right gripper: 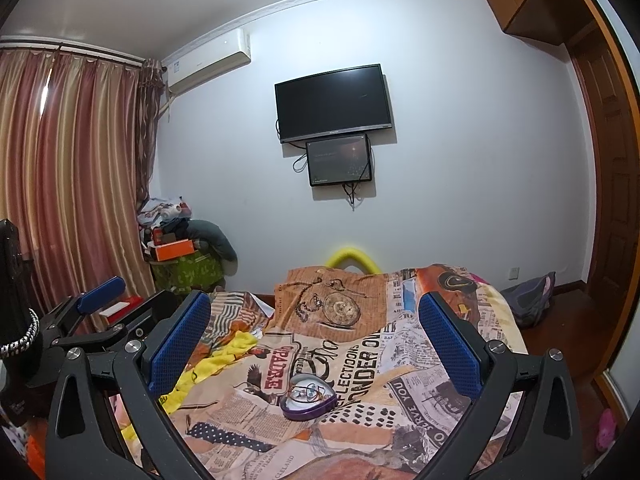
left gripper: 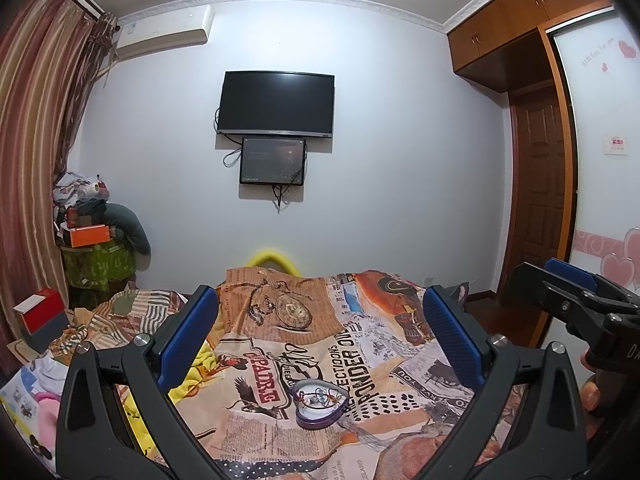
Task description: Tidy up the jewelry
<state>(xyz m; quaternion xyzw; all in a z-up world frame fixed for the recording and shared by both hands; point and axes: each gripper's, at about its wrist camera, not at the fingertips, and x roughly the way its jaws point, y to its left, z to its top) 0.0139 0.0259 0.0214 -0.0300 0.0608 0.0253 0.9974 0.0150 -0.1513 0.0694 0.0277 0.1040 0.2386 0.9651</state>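
Looking forward from the left wrist view, the left tool [left gripper: 320,336] hangs above the bed [left gripper: 408,364] with its two blue-padded fingers [left gripper: 188,336] spread wide apart and nothing between them. A heart-shaped purple tin [left gripper: 319,404] lies open on the printed bedspread, inside the span of the fingers and toward the near edge of the bed. Small pieces of jewelry [left gripper: 320,399] rest on its white lining; the individual pieces are too small to tell apart. The right tool [left gripper: 576,300] enters at the right edge of this view, off the right side of the bed; whether it is spread or closed cannot be told from here. A dark television [left gripper: 278,103] hangs on the far wall with a smaller screen [left gripper: 273,161] directly below it.

In the right wrist view, the right tool [right gripper: 316,340] is likewise spread wide and empty. The tin [right gripper: 308,398] sits between its fingers [right gripper: 180,340], near the near edge of the bed [right gripper: 404,392], untouched by either finger. A yellow cloth [right gripper: 212,364] lies crumpled at the left edge of the bed, just beside the left finger. The left tool [right gripper: 100,292] shows at the left, over the left side of the bed, well apart from the tin.
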